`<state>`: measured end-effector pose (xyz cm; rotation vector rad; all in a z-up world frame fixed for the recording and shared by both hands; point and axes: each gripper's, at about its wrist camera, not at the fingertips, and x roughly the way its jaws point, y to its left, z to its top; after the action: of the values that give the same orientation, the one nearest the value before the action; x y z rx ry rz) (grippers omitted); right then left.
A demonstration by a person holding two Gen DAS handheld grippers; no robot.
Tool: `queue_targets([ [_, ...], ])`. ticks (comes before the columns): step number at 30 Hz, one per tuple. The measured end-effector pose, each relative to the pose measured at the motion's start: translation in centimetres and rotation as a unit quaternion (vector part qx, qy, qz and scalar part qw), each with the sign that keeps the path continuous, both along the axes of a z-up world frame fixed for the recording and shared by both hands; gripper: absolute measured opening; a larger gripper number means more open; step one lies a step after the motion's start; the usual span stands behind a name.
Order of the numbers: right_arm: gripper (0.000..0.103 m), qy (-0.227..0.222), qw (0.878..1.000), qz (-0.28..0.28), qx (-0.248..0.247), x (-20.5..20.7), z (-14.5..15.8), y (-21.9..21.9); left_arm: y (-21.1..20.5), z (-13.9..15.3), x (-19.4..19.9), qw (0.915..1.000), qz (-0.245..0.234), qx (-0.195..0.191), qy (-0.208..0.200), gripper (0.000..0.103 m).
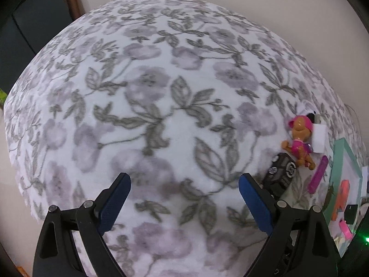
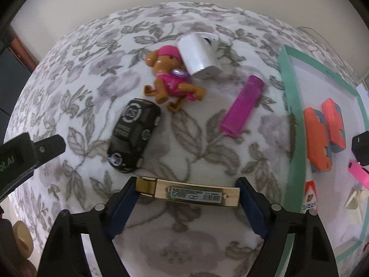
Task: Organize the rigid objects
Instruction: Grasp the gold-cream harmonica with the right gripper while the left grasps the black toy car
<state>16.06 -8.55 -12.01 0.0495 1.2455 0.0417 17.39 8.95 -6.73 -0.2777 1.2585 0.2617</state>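
A long gold case with a barcode label point(image 2: 188, 192) lies crosswise between the blue pads of my right gripper point(image 2: 187, 181), which touch both of its ends. Beyond it on the floral blanket lie a black toy car point(image 2: 135, 136), a brown dog figure in pink point(image 2: 170, 78), a white earbud case point(image 2: 198, 55) and a magenta lighter point(image 2: 242, 105). My left gripper point(image 1: 184, 176) hangs open over bare blanket, nothing between its fingers. The car point(image 1: 280, 173) sits just past its right finger, with the dog figure point(image 1: 299, 138) and the magenta lighter point(image 1: 319, 174) further right.
A teal-rimmed tray point(image 2: 293, 115) stands at the right and holds orange blocks point(image 2: 318, 138), a pink piece point(image 2: 358, 173) and a black item point(image 2: 361, 142). The left tool's body point(image 2: 23, 152) reaches in from the left edge. The blanket point(image 1: 161, 92) ends at a pale wall behind.
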Motion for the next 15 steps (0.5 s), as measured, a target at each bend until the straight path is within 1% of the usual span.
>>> queue_targets([
  [3,0.085,0.001,1.000,-0.005,0.002,-0.1,0.1,-1.4,-1.2,0.0,0.4,0.9998,-0.018,-0.001,-0.005,0.095],
  [7,0.085,0.002,1.000,-0.010,0.005,0.0,0.2,-3.2,-2.7,0.0,1.0,0.9988,-0.043,-0.017,-0.019,0.095],
  [11,0.085,0.004,1.000,-0.022,0.012,0.0,0.5,-4.9,-4.3,-0.4,1.7,0.9962,-0.068,-0.049,-0.022,0.095],
  [13,0.085,0.002,1.000,-0.024,0.020,0.0,0.5,-5.2,-5.1,-0.6,1.9,0.9954,-0.079,-0.049,-0.022,0.095],
  [15,0.085,0.003,0.999,-0.023,0.025,-0.1,0.6,-5.7,-5.9,-0.6,2.1,0.9947,-0.092,-0.037,-0.026,0.095],
])
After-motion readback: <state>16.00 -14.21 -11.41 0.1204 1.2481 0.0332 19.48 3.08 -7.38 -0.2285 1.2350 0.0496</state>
